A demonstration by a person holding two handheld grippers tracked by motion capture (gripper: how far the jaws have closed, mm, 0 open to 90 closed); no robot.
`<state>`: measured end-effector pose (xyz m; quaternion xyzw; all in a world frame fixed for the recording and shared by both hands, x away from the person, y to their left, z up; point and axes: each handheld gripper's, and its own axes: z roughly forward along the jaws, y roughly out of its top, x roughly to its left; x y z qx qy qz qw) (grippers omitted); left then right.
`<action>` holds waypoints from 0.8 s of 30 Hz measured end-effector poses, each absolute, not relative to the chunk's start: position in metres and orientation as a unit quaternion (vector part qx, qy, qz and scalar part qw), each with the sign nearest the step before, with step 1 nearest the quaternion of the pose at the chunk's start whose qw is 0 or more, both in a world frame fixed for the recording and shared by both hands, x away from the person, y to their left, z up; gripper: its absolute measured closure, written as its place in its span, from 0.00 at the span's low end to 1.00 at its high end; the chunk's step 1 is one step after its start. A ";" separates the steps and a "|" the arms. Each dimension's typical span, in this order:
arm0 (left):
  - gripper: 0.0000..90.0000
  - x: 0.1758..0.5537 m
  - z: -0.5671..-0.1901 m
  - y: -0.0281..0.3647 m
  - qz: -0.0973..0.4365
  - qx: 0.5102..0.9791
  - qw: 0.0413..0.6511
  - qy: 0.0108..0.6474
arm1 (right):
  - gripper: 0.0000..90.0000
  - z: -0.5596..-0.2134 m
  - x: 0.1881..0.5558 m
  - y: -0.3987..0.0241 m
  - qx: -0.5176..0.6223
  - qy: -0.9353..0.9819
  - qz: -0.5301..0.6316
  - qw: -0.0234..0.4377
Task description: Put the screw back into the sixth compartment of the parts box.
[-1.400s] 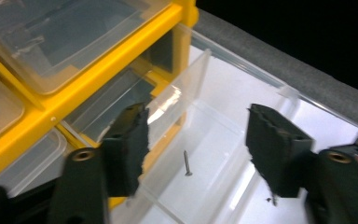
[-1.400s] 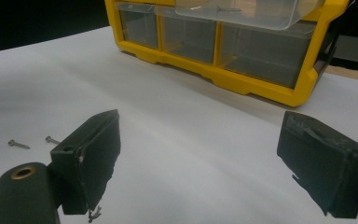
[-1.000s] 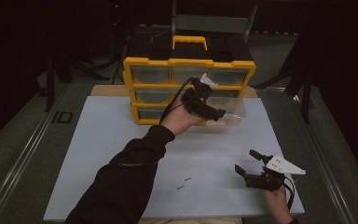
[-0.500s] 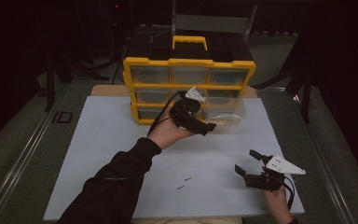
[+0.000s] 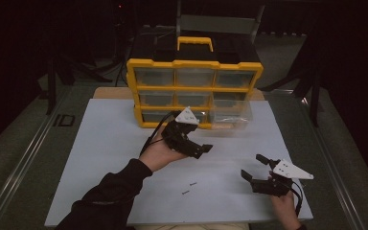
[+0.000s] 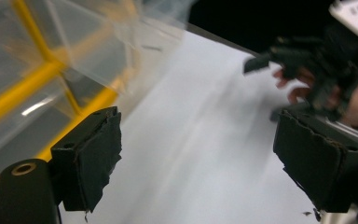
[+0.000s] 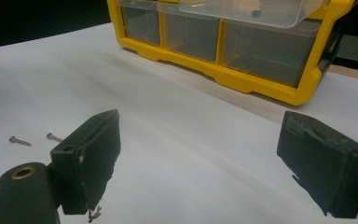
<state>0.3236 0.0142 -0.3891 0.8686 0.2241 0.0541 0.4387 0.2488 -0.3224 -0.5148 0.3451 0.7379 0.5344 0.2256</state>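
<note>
The left gripper (image 5: 202, 149) hangs above the white bench (image 5: 100, 158), its fingers spread wide with nothing between them, just in front of the yellow drawer cabinet (image 5: 194, 91). One clear drawer (image 5: 230, 115) stands pulled out at the bottom right. Two small screws (image 5: 189, 188) lie between both hands. The right gripper (image 5: 255, 167) rests open, empty.

From above we look down on the yellow drawer cabinet (image 5: 194, 91); both gripper views share it, close and low.

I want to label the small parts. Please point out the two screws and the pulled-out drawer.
two screws (image 5: 189, 188): high view, between the pair on the white mat.
pulled-out drawer (image 5: 230, 116): high view, its clear front wall.
</note>
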 end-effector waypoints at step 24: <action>0.30 0.292 -0.469 0.028 -0.007 0.895 0.396 0.203 | 0.15 -0.515 0.249 -0.322 0.345 0.739 0.534 0.225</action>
